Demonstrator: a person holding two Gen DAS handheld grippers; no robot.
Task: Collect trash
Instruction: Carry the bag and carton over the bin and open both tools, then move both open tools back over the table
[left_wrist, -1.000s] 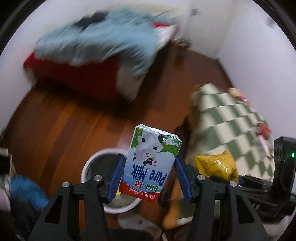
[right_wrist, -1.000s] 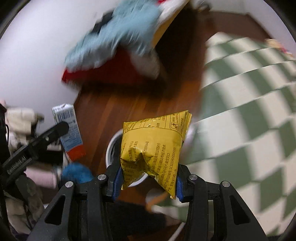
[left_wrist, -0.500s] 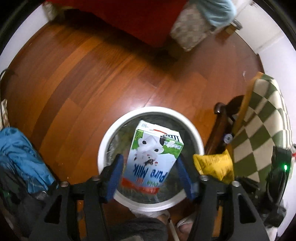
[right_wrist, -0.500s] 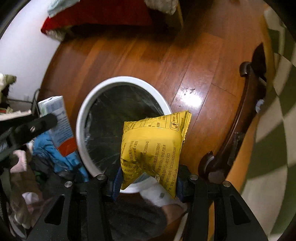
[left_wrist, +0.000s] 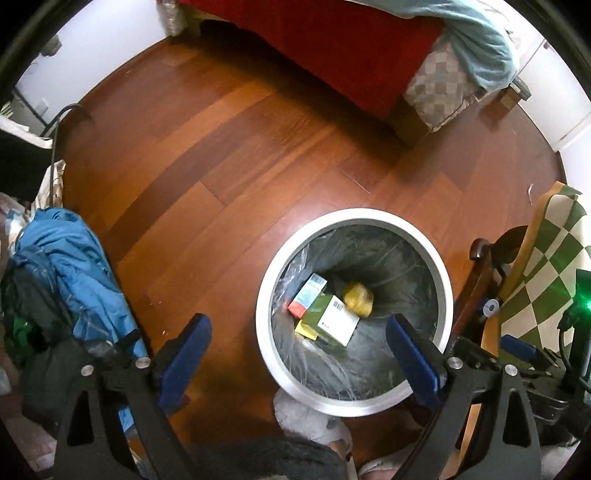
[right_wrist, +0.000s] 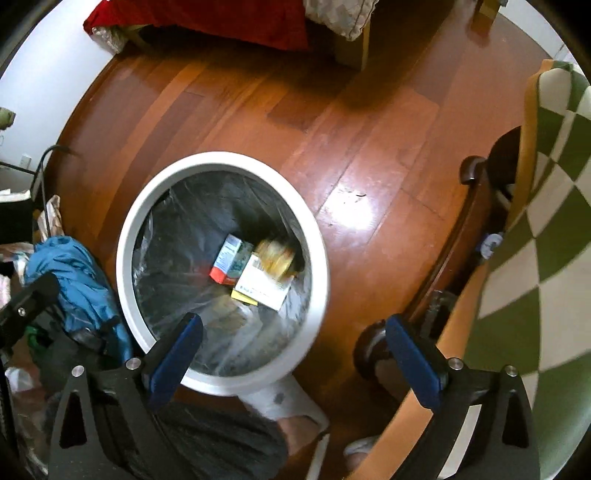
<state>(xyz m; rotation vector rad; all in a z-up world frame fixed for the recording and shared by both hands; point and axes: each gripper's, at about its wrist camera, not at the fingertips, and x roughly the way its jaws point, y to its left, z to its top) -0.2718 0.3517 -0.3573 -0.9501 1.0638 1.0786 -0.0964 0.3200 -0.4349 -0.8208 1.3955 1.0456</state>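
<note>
both grippers hang over the round white-rimmed waste bin lined with a dark plastic bag and both now hold nothing: half a second ago the left gripper still clamped the blue-and-green milk carton and the right gripper the yellow crinkled snack bag, and since then each has let go, its blue-padded jaws opening wide with only air between them. the milk carton lies on its side at the bottom of the bin, its red end toward the near wall, touching a green-and-white cardboard box that rests over a small flat yellow packet; the yellow snack bag sits just beside the box, blurred in both views, so it may be only just landing. by my reading this pair of items is delivered and the step in hand is finished; whether more trash waits elsewhere cannot be told from here. the left wrist view shows a heap of blue cloth on the red-brown wooden floor and the corner of a bed with a red cover, and also catches the right gripper's body with a green light at its right edge. the right wrist view shows more of the green-and-white chequered cloth over dark wooden furniture, and a person's white slipper touching the bin's near rim.
</note>
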